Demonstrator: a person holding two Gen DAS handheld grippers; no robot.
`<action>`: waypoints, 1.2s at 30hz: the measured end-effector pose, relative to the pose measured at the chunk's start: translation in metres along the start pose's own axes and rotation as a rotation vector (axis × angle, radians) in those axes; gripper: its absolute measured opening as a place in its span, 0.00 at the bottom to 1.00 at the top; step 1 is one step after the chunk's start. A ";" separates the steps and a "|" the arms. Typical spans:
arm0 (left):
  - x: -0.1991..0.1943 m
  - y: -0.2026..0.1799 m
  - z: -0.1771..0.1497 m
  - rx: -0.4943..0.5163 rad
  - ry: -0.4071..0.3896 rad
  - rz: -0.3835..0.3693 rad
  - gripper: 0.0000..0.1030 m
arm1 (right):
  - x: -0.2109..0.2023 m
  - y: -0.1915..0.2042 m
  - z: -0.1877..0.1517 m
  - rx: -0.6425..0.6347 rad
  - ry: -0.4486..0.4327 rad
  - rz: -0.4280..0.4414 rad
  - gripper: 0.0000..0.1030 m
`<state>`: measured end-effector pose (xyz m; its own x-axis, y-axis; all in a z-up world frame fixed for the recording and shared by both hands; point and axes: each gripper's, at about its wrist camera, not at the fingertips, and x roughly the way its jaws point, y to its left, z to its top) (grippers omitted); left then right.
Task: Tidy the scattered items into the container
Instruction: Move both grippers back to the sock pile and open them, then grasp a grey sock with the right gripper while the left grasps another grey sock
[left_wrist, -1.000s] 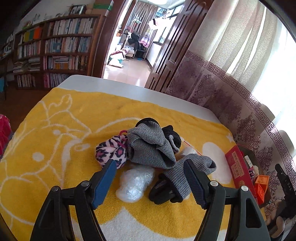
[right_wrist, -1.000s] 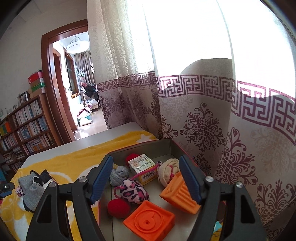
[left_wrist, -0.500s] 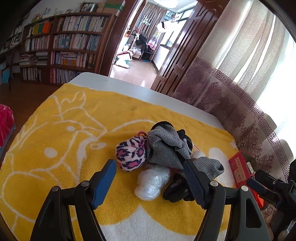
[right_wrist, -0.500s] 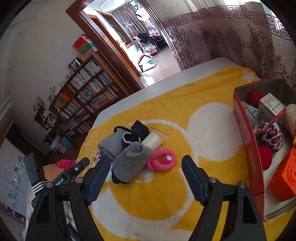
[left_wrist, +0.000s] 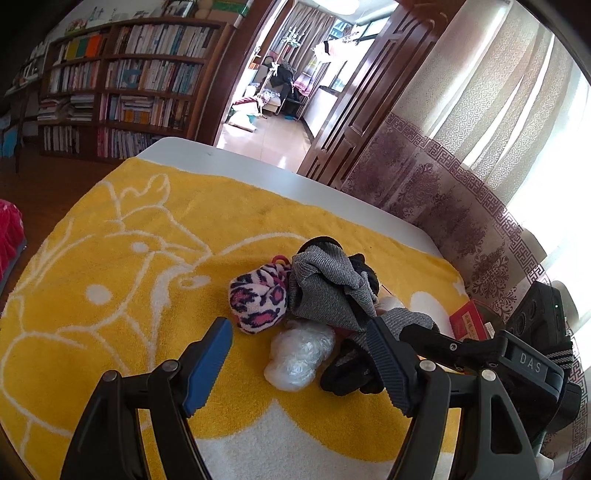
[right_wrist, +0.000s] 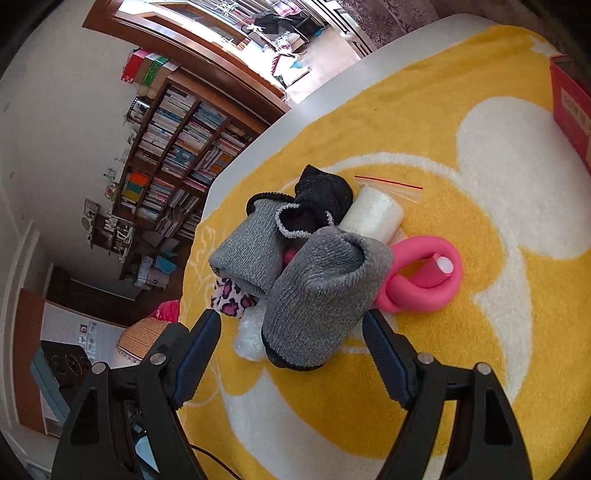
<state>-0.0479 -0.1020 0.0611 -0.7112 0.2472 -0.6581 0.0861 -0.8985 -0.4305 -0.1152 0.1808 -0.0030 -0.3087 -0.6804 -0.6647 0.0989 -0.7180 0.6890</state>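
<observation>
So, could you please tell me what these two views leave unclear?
- Red container: cut by the right wrist frame edge; contents unseen.
- Red container, left wrist view: interior blocked by the right gripper's body.
- Pink foam roller: partly under the grey knitted sock.

Yellow towel with white bird outline spread over white table. Beyond, full bookshelf, open doorway, patterned curtain at right.
</observation>
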 end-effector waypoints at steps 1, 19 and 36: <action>-0.001 0.002 0.000 -0.007 -0.003 0.001 0.74 | 0.004 -0.001 0.001 0.010 0.004 0.000 0.80; 0.010 0.004 -0.005 -0.012 0.017 0.032 0.74 | 0.014 -0.012 0.009 -0.020 0.000 -0.006 0.50; 0.037 -0.030 -0.006 0.105 0.068 -0.004 0.74 | -0.103 -0.031 -0.011 -0.148 -0.334 -0.144 0.49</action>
<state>-0.0726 -0.0631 0.0456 -0.6618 0.2721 -0.6986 0.0072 -0.9295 -0.3688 -0.0761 0.2717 0.0405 -0.6179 -0.5035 -0.6039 0.1601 -0.8326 0.5303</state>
